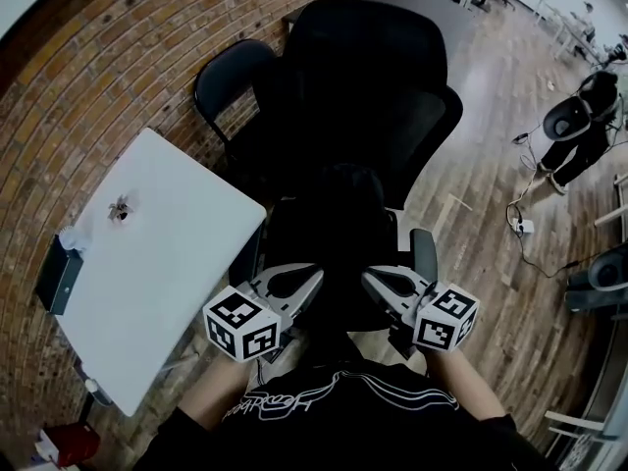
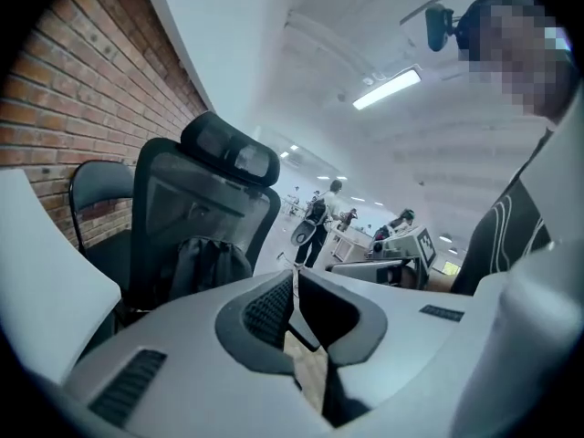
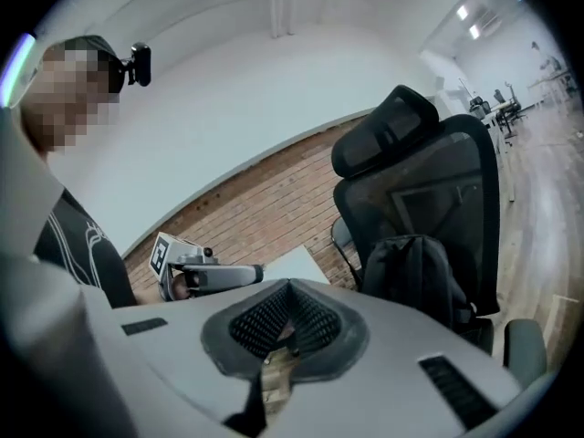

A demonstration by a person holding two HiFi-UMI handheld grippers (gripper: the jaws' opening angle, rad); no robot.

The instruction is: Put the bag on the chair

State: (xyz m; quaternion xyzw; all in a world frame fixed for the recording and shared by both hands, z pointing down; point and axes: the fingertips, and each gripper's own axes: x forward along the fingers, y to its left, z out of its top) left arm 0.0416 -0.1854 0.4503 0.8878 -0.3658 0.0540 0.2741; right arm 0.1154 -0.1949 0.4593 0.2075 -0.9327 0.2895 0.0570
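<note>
The black bag (image 3: pixel 415 272) sits upright on the black chair (image 1: pixel 392 86) against its backrest, with the left claw (image 2: pixel 294 276) and right claw (image 3: pixel 290 288) both closed and empty, beside a white surface (image 1: pixel 167 263), a brick wall (image 1: pixel 118 77) and a wooden floor (image 1: pixel 491 165).

Black on black, framed by white, brick and pale wood.
Your bag (image 3: pixel 415 276) and chair (image 1: pixel 373 77) are both black; the tabletop (image 1: pixel 167 273) is white, the wall (image 1: pixel 118 67) red-brown brick, the floor (image 1: pixel 491 116) pale planks. Your left claw (image 1: pixel 320 277) and right claw (image 1: pixel 365 277) are light grey with black-and-white square markers.
</note>
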